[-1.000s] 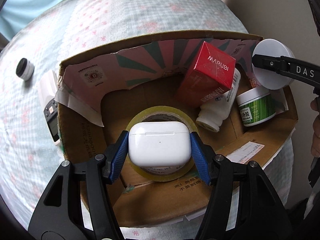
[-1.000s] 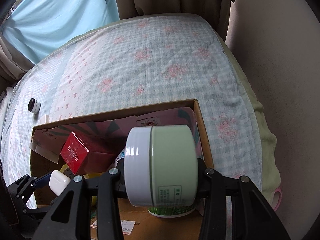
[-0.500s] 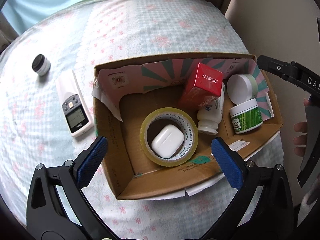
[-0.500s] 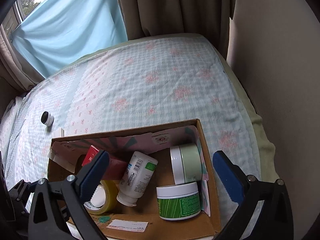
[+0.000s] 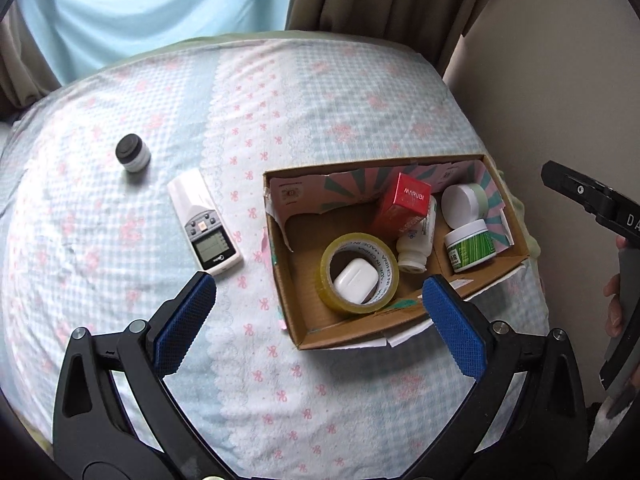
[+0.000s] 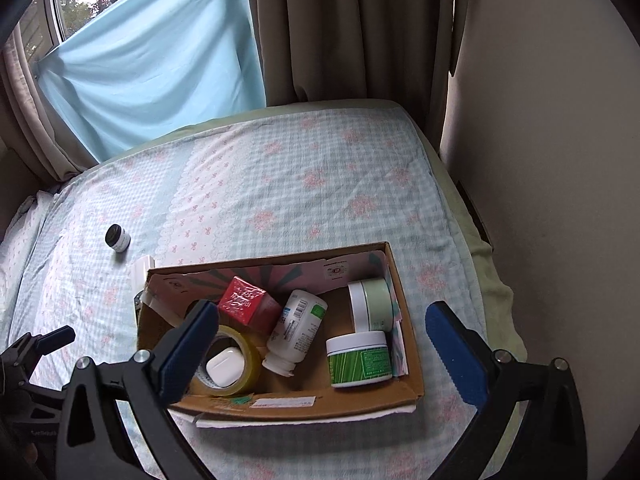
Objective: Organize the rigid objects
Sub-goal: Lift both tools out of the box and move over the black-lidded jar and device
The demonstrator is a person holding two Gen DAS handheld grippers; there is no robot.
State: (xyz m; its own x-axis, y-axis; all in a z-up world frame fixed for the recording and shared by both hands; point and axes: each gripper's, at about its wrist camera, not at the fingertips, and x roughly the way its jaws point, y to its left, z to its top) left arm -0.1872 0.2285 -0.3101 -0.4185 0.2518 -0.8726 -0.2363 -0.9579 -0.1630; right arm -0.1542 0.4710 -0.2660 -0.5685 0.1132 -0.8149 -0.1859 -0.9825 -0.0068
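- While both of your grippers hang above the bed, neither holds anything: the left gripper (image 5: 318, 312) has its jaws spread wide, and the right gripper (image 6: 322, 346) likewise.
- Open brown cardboard box (image 5: 360, 338) sits on the blue-checked floral bedsheet (image 5: 280, 120), near the wall side.
- Inside it: small white rounded earbud case (image 5: 356, 287) lying within the ring of a yellowish roll of packing tape (image 5: 332, 248); red carton (image 5: 404, 210) leaning over a white pill bottle (image 5: 416, 242); pale green jar with a white lid (image 5: 464, 205) on its side; green-labelled white jar (image 5: 470, 245) upright.
- Judged step: between placements, with two items left outside the box.
- Those are a white handheld device with a small screen (image 5: 205, 226), just left of the box, and a small white jar with a black cap (image 5: 133, 153), farther off.
- Next move likely calls for your left gripper to drop over the handheld device, jaws square across its narrow width; it lies flat on soft bedding, so expect it to sink.
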